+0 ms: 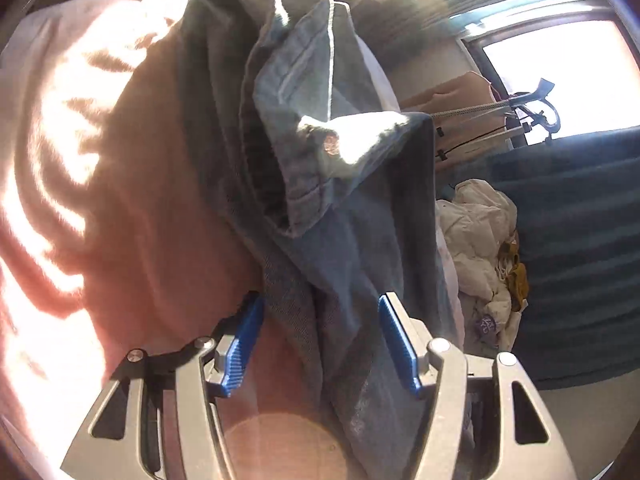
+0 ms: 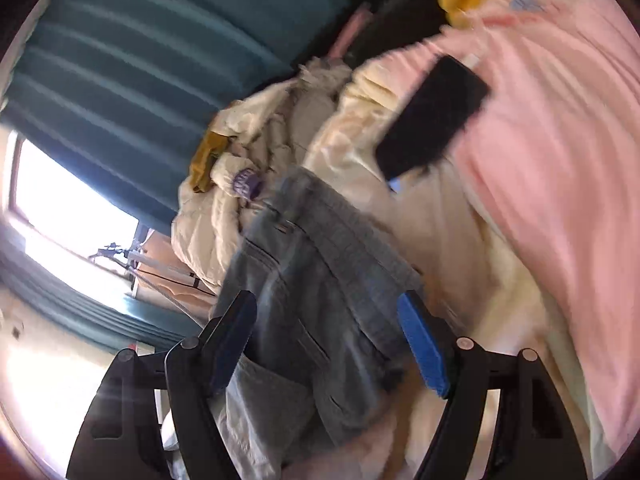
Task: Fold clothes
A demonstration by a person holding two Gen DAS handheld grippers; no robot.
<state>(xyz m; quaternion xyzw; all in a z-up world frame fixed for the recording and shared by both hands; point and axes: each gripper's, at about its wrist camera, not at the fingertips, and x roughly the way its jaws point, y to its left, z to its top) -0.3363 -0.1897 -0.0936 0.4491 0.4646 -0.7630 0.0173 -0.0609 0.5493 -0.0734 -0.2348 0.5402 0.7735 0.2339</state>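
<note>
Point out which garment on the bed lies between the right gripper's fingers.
The blue jeans. They lie between the open right gripper, while the cream jacket is crumpled farther off.

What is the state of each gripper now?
Left gripper: open, jeans between its fingers, not clamped.
Right gripper: open, over the jeans.

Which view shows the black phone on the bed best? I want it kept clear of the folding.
The right wrist view: the black phone lies in full sight on the pink sheet, beside the cream jacket. The left wrist view shows nothing of it; the jeans fill the middle there.
</note>
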